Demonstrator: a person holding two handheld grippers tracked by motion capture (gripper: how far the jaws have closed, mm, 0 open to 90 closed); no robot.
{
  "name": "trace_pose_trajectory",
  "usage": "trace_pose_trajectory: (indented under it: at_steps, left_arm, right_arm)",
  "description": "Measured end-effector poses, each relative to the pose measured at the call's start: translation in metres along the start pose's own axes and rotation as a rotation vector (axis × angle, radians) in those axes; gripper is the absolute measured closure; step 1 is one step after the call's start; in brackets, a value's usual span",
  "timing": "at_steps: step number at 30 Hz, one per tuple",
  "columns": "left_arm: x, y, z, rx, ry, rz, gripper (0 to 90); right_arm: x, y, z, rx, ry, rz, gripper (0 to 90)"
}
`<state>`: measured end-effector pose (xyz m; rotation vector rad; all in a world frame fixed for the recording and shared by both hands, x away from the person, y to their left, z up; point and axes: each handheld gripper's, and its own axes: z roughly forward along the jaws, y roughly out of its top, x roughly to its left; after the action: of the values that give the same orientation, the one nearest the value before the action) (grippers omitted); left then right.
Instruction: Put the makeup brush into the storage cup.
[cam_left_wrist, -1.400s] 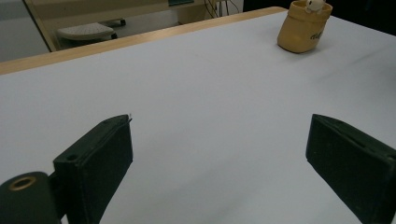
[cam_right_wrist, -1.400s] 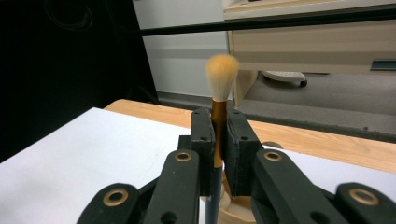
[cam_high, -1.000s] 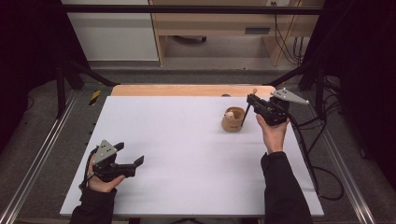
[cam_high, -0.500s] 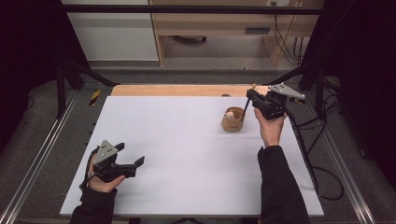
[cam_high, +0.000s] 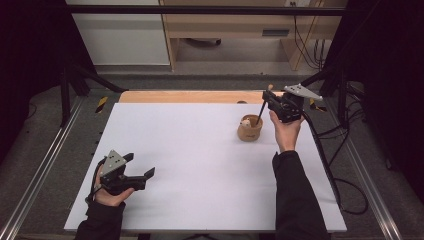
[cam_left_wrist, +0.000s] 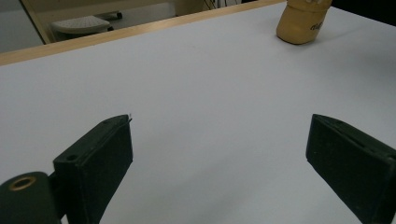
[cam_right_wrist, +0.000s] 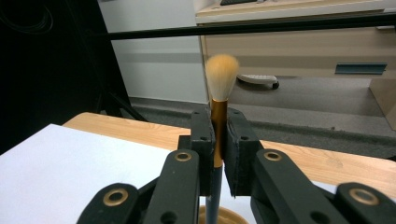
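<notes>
The right gripper (cam_right_wrist: 217, 161) pinches an upright brush (cam_right_wrist: 219, 100) over the cup (cam_high: 249, 129); the left gripper (cam_high: 142, 175), far off, rests spread.

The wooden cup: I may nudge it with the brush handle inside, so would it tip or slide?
The wooden cup looks squat and wide-based, so it would probably slide rather than tip. It seems small and light, so the brush clamped in the right gripper could drag it. The smooth white table likely offers little grip.

Matt white table (cam_high: 190, 150), wooden cup (cam_high: 249, 131)
</notes>
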<state>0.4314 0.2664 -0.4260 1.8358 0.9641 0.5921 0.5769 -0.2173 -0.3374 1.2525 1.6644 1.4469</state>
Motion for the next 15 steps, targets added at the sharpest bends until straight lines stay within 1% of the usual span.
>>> trace_pose_trajectory:
  at_steps: [1, 5, 10, 15]
  left_arm:
    - [0.000, 0.000, 0.000, 0.003, 0.000, 0.005, 6.9]
    - [0.000, 0.000, 0.000, 0.003, -0.002, 0.004, 6.9]
    - [0.001, 0.000, -0.001, 0.002, -0.002, 0.006, 6.9]
    - [0.001, 0.000, -0.001, 0.002, -0.003, 0.004, 6.9]
  right_arm:
    - [0.000, 0.000, 0.001, -0.002, -0.004, -0.001, 83.3]
    - [0.000, 0.001, 0.005, -0.003, -0.008, -0.007, 83.3]
    - [-0.001, -0.001, 0.011, 0.001, -0.021, 0.003, 83.3]
    - [-0.002, -0.004, 0.018, 0.009, -0.035, -0.011, 83.3]
